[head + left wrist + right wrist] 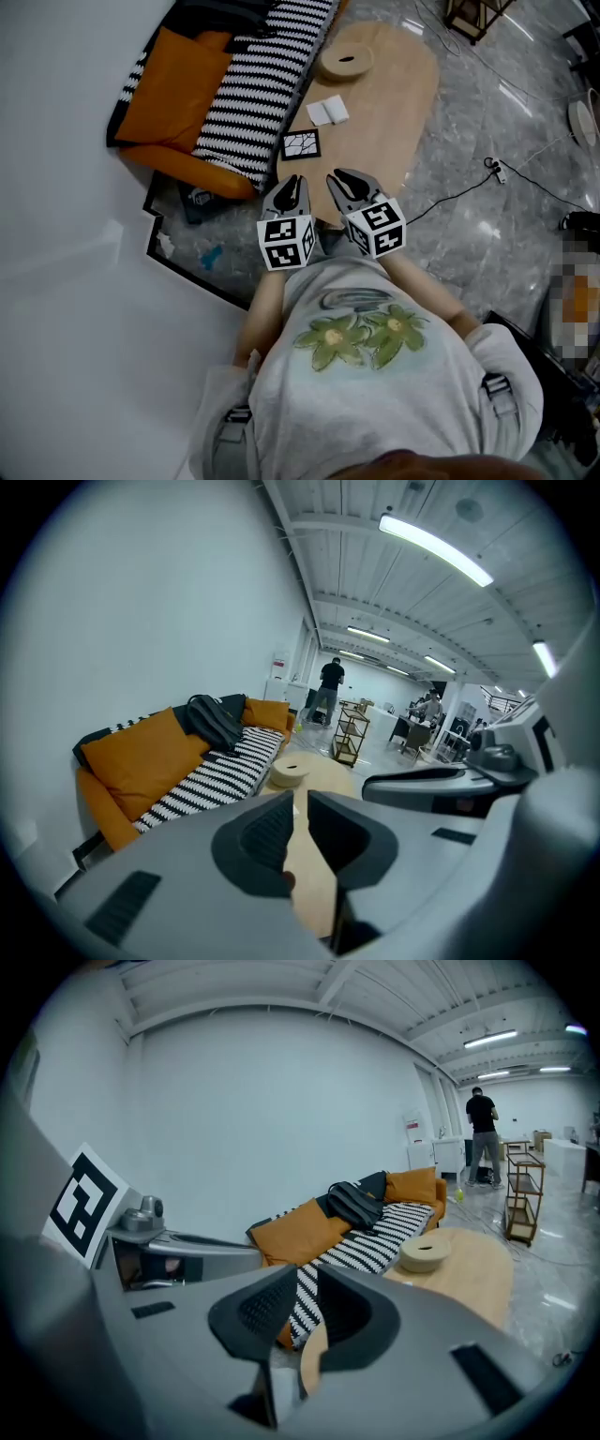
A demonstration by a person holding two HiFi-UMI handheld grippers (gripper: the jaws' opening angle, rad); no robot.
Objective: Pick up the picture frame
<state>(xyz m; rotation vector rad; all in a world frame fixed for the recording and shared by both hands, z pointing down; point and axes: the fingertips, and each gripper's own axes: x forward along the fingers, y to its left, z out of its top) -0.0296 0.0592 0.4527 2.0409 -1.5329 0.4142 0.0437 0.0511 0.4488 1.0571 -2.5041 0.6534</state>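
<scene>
Picture frame [301,144] lies beyond left claw [294,180] and right claw [343,176], both slightly parted, empty.

Head view looks steeply down from above the near end of the table [394,94]. Both gripper views, low there, face along it; all share table and sofa [253,84].

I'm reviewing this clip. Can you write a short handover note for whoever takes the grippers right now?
Left gripper: fingers slightly apart, empty, held near the body at the table's near end.
Right gripper: the same, fingers slightly apart, empty, beside the left.
Frame: flat on the table just ahead of both grippers, untouched.
Done: nothing yet.
Left: reach forward, grasp the frame, lift it.
</scene>
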